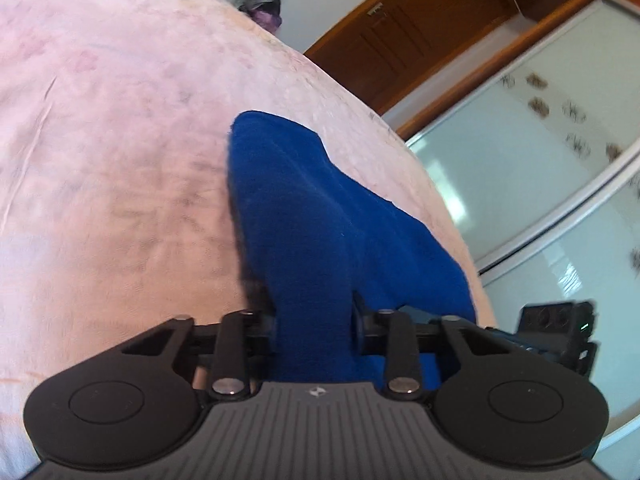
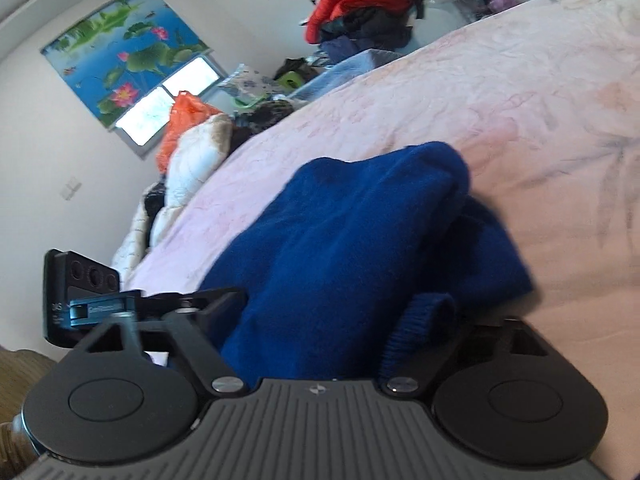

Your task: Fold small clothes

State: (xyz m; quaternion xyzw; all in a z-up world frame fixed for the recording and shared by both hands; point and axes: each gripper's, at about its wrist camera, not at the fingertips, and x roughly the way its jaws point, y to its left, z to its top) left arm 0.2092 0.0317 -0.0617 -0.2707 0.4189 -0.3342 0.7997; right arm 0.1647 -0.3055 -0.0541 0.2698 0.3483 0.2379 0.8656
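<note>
A pink bedspread [image 1: 120, 140] covers the bed, with a wooden door [image 1: 404, 28] and glass sliding wardrobe doors [image 1: 540, 168] to one side, and a lotus window blind [image 2: 124, 56], a heap of clothes [image 2: 368, 4] and an orange bag [image 2: 180, 128] beyond it.

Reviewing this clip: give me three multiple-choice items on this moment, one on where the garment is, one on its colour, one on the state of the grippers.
1. Where does the garment lie?
A. on the pink bedspread
B. on a wooden floor
C. in a basket

2. What colour is the garment?
A. red
B. deep blue
C. white

3. What are the left gripper and the right gripper doing?
A. both open, clear of the cloth
B. only the left grips cloth
C. both closed on the garment

Key: 1 A, its far end rests on pink fabric in both views; 2 B, solid blue throughout; 3 C, blue cloth bunches between each pair of fingers.
</note>
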